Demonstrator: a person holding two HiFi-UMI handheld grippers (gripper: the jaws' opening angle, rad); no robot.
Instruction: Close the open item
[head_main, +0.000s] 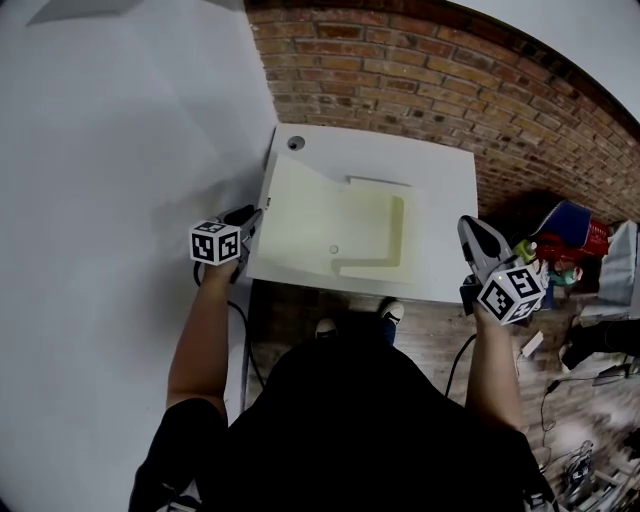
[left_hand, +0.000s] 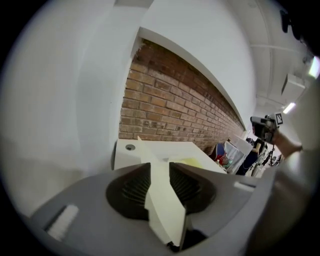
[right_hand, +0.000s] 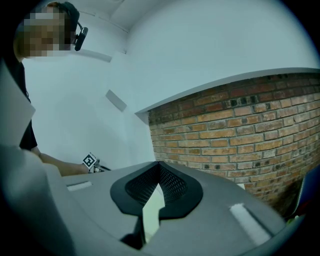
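Note:
A white box-shaped unit (head_main: 445, 200) stands against the brick wall, with a cream lid panel (head_main: 330, 215) across its top. My left gripper (head_main: 252, 218) is at the unit's left edge. In the left gripper view the cream panel's thin edge (left_hand: 167, 210) runs between the jaws of my left gripper (left_hand: 160, 165), which stand apart around it without clearly pressing on it. My right gripper (head_main: 468, 228) hovers over the unit's front right corner. In the right gripper view the tips of my right gripper (right_hand: 159, 167) meet, with only a cream sliver showing behind them.
The brick wall (head_main: 450, 90) runs behind the unit and a plain white wall (head_main: 100, 150) is on its left. Coloured clutter (head_main: 565, 245) and cables lie on the floor at the right. The person's shoes (head_main: 392, 312) are at the unit's front edge.

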